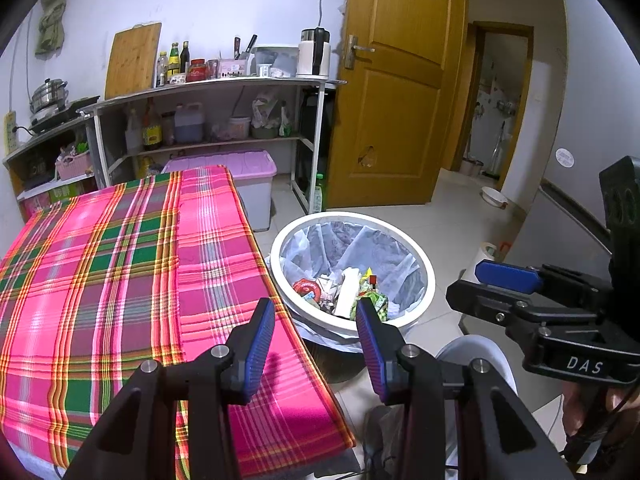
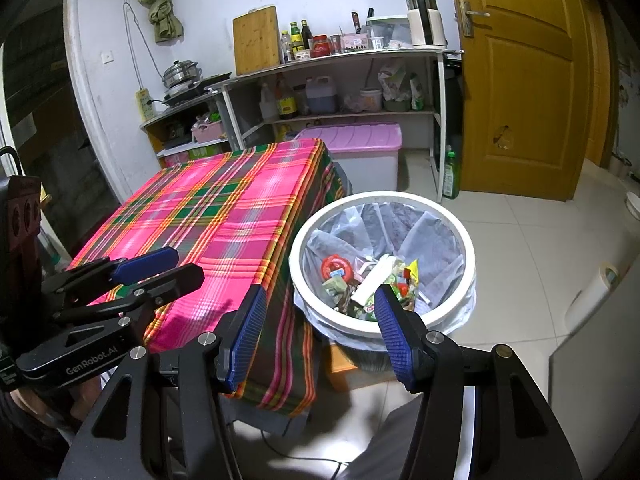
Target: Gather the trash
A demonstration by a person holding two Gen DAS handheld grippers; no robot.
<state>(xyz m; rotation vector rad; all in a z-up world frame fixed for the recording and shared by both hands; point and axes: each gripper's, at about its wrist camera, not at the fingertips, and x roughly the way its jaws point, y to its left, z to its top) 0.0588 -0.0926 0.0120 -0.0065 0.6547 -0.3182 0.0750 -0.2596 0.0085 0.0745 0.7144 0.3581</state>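
A white round trash bin [image 1: 428,280] with a clear liner stands on the floor right of the table. It also shows in the right wrist view [image 2: 470,256]. Wrappers and other trash [image 1: 346,290] lie in its bottom, also in the right wrist view [image 2: 370,280]. My left gripper [image 1: 316,312] is open and empty, above the table's right edge near the bin. My right gripper [image 2: 320,298] is open and empty, between table corner and bin. Each gripper shows in the other's view: the right one [image 1: 492,280] and the left one [image 2: 172,266].
The table carries a pink and green plaid cloth [image 1: 120,272], [image 2: 224,216]. A metal shelf unit [image 1: 216,92] with bottles and a kettle stands behind. A pink-lidded storage box [image 1: 240,176] sits under it. A wooden door [image 1: 396,92] is at the right.
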